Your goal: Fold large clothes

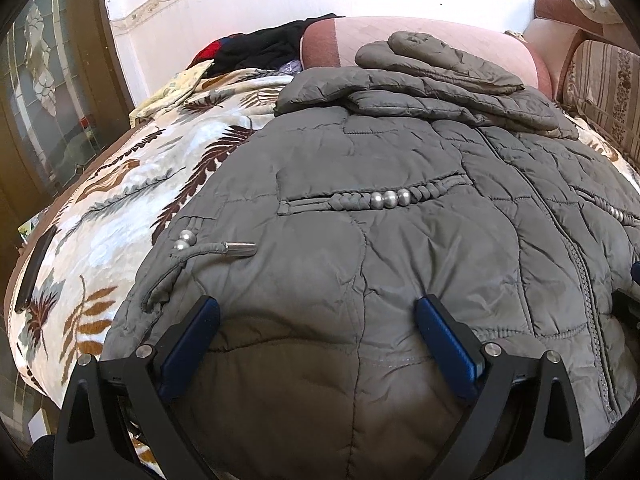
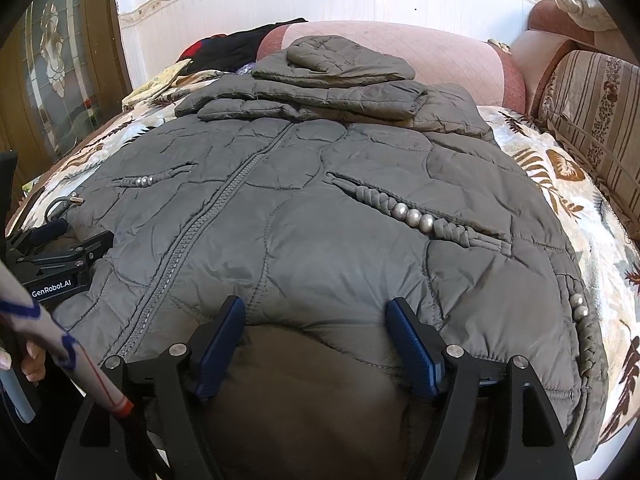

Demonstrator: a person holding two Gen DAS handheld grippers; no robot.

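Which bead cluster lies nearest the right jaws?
The hem beads on the jacket; the pocket beads sit farther up.

Both tongs, left tongs and right tongs, are showing black frames, blue finger pads, silver screws. White "GenRobot.AI" lettering is appearing beside a white sleeve with blue markings.

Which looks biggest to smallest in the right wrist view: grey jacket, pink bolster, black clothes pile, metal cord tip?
1. grey jacket
2. pink bolster
3. black clothes pile
4. metal cord tip
The jacket lies nearest the camera, which inflates it.
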